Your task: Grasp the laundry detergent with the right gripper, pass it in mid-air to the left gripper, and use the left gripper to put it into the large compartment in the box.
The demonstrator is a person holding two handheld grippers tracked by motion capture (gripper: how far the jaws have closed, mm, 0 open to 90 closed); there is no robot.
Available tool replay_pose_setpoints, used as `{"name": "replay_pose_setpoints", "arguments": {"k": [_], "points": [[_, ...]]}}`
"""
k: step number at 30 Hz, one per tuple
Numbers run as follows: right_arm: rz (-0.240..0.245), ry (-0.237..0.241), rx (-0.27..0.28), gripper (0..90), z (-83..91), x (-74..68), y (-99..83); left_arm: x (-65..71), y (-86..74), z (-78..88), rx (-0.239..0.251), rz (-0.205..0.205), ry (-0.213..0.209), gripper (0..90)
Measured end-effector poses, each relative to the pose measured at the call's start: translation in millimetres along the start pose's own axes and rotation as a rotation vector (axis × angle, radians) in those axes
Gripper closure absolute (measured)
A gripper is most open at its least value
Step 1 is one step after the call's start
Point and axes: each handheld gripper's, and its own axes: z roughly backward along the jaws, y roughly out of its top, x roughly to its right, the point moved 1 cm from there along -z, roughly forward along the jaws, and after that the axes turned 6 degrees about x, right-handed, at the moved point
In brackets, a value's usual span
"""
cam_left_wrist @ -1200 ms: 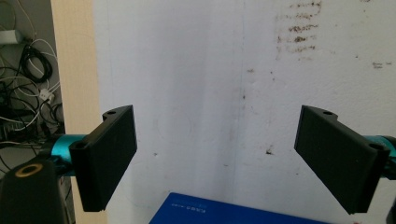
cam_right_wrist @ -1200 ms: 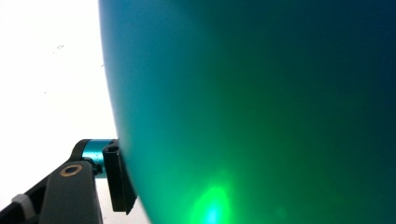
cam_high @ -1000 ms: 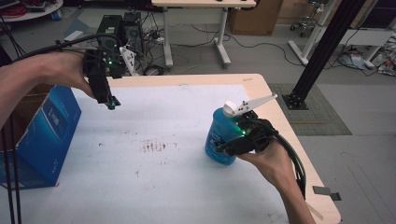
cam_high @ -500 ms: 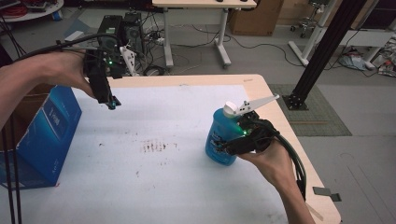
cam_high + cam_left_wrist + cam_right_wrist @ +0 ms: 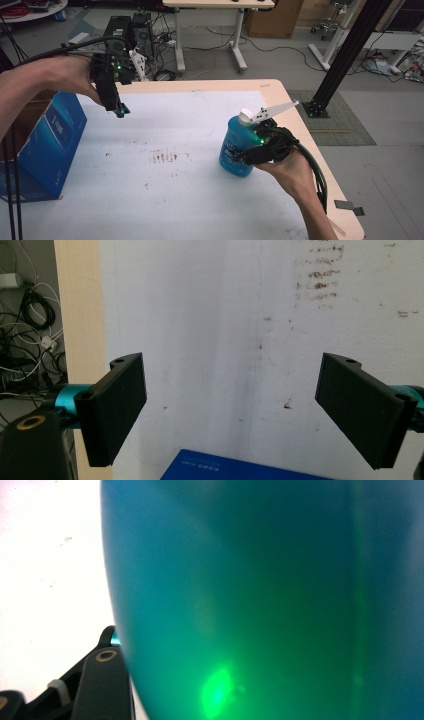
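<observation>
A blue bottle (image 5: pixel 239 150) with a white pump head (image 5: pixel 265 112) stands upright on the white sheet near the table's right edge. My right gripper (image 5: pixel 243 156) reaches in from the right at the bottle's lower half. Its jaws have just been closing with the bottle between them, and they now press its sides. In the right gripper view the blue bottle (image 5: pixel 275 595) sits right against the lens, one black jaw touching its left side. My left gripper (image 5: pixel 120 111) hangs above the far left of the sheet, pointing down. Its jaws stand wide apart around nothing (image 5: pixel 230 410).
A blue cardboard box (image 5: pixel 47 145) stands off the table's left side, its top edge (image 5: pixel 235 467) below the left gripper. Brown stains (image 5: pixel 165 157) mark the middle of the white sheet (image 5: pixel 175 205). A black metal post (image 5: pixel 345 55) rises beyond the table's wooden right corner (image 5: pixel 280 97).
</observation>
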Motion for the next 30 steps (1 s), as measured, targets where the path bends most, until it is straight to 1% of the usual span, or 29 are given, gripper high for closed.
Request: {"name": "replay_pose_setpoints", "arguments": {"k": [3,5,10,13,20,21,25,30], "points": [[-0.002,0.008,0.002,36.4,-0.1,0.8,-0.1,0.1,-0.5,0.0,-0.003,-0.001,0.000,13.0],[0.007,0.016,-0.002,37.7,-0.9,2.1,-0.5,0.5,-1.0,-0.2,0.000,-0.001,0.000,13.1],[0.014,0.014,-0.007,38.2,-2.3,1.9,-0.6,0.3,-1.4,0.6,0.001,0.002,0.000,13.1],[0.019,0.014,-0.003,41.5,-1.7,3.5,-1.0,0.1,-2.2,0.5,0.001,0.002,-0.001,13.1],[0.025,0.026,0.006,44.0,-1.3,5.9,-1.9,0.6,-1.5,1.5,0.008,0.000,-0.001,13.1],[0.032,0.025,0.007,44.5,-1.2,5.2,-1.9,1.2,-1.5,1.8,0.009,0.002,-0.002,13.1],[0.031,0.027,0.008,45.6,-0.8,5.3,-2.0,1.3,-2.4,2.4,0.008,0.003,-0.008,13.1],[0.024,0.036,0.003,46.1,-0.6,6.9,-1.1,2.4,-2.8,4.7,0.023,0.013,-0.013,13.1]]}}
